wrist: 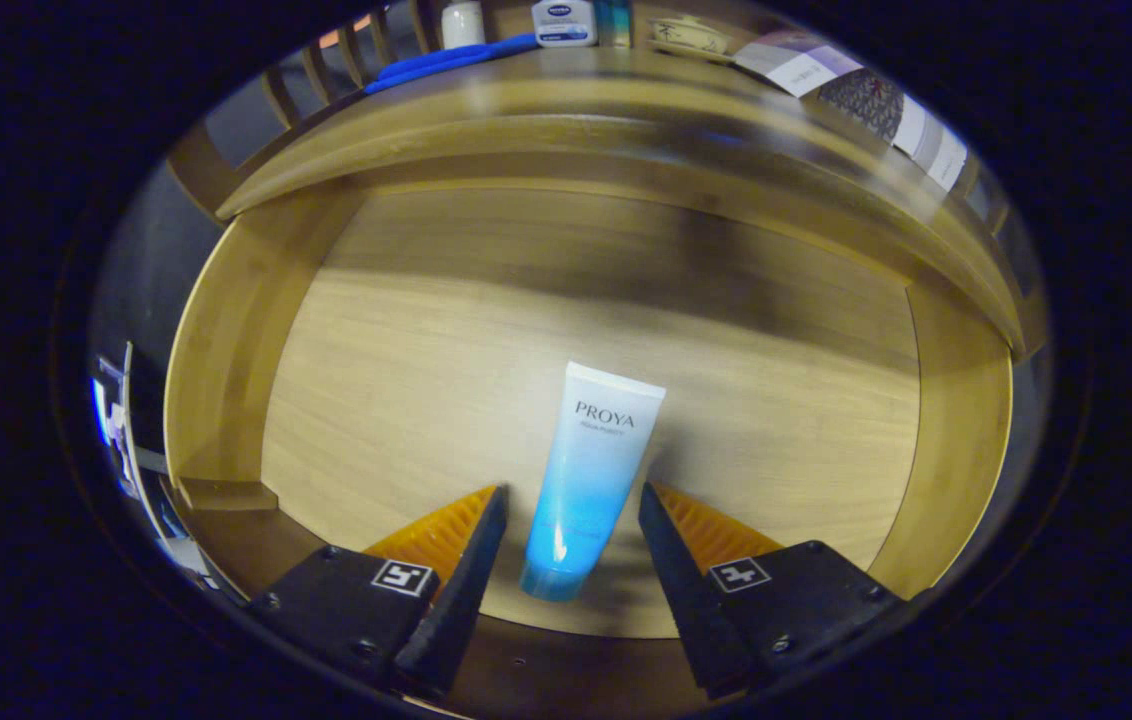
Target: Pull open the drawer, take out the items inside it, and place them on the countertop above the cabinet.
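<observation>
The gripper (571, 500) hangs over the open drawer (226, 330), its two fingers spread apart with a clear gap on either side of what lies between them. Neither finger touches anything.

Between the fingers lies a tube (591, 480), white at its flat crimped end and shading to blue towards its cap. It rests flat on the drawer floor (406, 400), cap end nearest the gripper and crimped end pointing away, tilted slightly towards the right-hand finger. The cap end sits close to the drawer's near wall.

The drawer is of pale wood with raised side walls; its floor ahead of the tube is bare, with shadow falling across the far part.

Beyond the drawer runs the front edge of the countertop (566, 110). On it stand several items (small and partly cut off): a long blue object (446, 62) lying flat, a white bottle (463, 22) behind it, a white container with a blue band (564, 22), a round pale dish (688, 38), and, further right, a patterned flat pack (861, 95) lying at the counter's edge.
</observation>
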A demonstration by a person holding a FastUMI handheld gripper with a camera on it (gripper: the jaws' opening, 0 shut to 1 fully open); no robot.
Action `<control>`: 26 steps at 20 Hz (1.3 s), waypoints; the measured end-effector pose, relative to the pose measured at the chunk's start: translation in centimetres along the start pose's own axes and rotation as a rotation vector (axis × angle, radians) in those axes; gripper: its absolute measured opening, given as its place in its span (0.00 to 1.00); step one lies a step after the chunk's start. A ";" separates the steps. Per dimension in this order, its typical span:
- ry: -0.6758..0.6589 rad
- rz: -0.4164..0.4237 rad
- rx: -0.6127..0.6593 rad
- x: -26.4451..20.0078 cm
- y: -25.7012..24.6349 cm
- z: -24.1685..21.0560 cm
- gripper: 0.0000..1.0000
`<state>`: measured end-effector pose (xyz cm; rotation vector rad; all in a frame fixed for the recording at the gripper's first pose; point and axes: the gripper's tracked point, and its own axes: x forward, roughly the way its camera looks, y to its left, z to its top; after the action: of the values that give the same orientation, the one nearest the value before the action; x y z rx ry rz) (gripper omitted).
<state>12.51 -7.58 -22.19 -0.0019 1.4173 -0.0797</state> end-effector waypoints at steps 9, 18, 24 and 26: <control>-0.034 -0.046 -0.008 0.0 -0.5 0.3 0.51; -0.157 0.011 0.013 -6.7 0.7 1.7 0.49; -0.275 0.034 -0.012 -13.4 1.7 4.1 0.49; -0.298 0.015 -0.017 -14.9 1.3 5.1 0.49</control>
<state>15.35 -5.64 -6.78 -0.0169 1.1199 -0.0529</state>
